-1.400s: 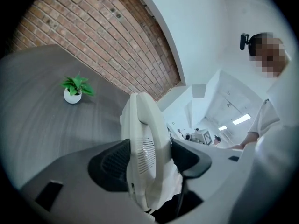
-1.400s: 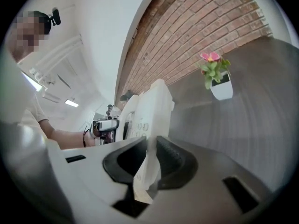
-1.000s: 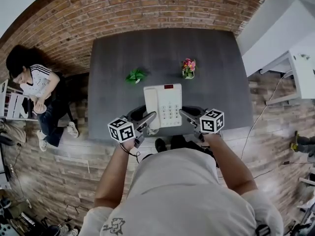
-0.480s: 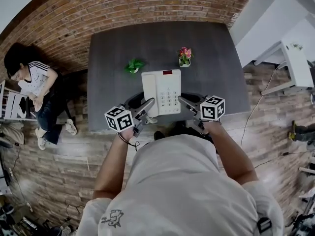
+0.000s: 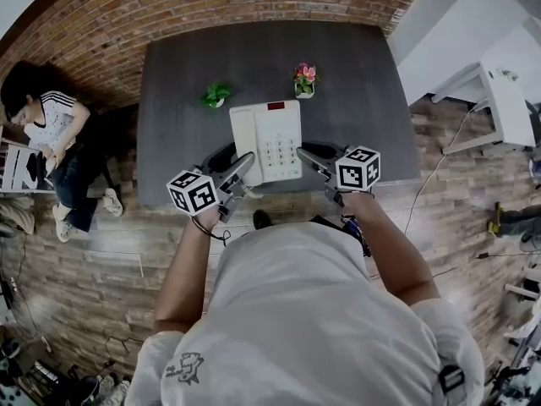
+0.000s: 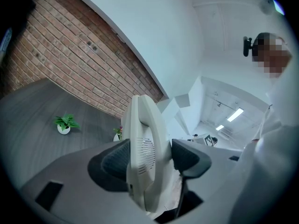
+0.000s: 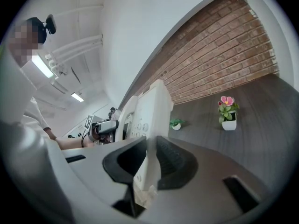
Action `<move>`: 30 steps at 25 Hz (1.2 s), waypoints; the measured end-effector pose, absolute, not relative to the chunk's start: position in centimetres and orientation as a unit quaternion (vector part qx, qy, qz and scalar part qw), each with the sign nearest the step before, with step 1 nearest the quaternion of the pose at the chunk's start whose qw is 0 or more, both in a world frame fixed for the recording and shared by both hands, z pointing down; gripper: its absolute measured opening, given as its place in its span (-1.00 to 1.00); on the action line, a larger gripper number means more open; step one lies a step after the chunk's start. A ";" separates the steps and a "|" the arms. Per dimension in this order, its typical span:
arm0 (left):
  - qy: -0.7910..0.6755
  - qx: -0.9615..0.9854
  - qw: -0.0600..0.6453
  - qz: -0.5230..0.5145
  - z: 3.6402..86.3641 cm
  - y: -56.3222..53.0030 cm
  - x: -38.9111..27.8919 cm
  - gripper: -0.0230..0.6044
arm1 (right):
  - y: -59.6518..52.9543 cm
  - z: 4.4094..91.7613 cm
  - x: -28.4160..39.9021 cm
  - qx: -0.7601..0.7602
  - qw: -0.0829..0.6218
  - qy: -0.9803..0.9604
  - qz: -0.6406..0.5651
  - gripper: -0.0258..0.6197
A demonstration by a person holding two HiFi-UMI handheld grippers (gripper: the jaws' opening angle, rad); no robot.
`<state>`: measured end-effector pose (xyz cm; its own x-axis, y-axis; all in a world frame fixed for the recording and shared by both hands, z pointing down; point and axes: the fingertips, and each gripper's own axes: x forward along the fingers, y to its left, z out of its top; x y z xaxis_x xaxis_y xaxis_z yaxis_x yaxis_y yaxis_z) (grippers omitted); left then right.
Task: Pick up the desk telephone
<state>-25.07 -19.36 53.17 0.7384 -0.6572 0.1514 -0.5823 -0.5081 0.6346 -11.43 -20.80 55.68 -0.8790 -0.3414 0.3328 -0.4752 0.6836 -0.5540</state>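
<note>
The white desk telephone (image 5: 266, 142), with its handset on the left and its keypad on the right, hangs above the near edge of the dark grey table (image 5: 355, 74). My left gripper (image 5: 239, 166) is shut on its handset side, and the ribbed pads press both faces of the phone (image 6: 145, 139). My right gripper (image 5: 306, 157) is shut on the thin right edge of the phone (image 7: 149, 111). In both gripper views the phone stands on edge between the jaws. Its underside is hidden.
A small green plant (image 5: 215, 96) and a pink flower pot (image 5: 303, 78) stand on the table beyond the phone. A person (image 5: 46, 134) sits at the far left by the brick wall. White furniture (image 5: 499, 100) stands at the right.
Both grippers have risen with the phone held between them, and it now hangs higher over the table's near edge. Neither grip has changed.
</note>
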 end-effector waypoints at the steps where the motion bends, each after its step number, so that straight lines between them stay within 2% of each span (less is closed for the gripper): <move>1: -0.360 0.865 0.346 -0.054 53.2 -19.2 -24.8 0.01 | -20.8 55.7 -11.2 0.222 0.104 -0.912 0.329 -0.69; 5: -0.368 0.857 0.355 -0.061 53.3 -19.2 -24.4 0.01 | -20.9 55.7 -10.7 0.210 0.109 -0.913 0.334 -0.69; 22: -0.410 0.842 0.346 -0.058 53.3 -14.2 -13.3 0.01 | -16.7 56.3 0.0 0.171 0.105 -0.921 0.333 -0.69; 30: -0.425 0.838 0.335 -0.064 52.5 -6.9 -9.3 0.01 | -9.5 55.8 4.0 0.156 0.098 -0.927 0.328 -0.69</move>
<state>-9.25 -6.88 52.49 0.6300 -0.7560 0.1779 -0.6704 -0.4136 0.6160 4.03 -9.45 55.85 -0.9321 -0.2258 0.2832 -0.3537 0.7361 -0.5771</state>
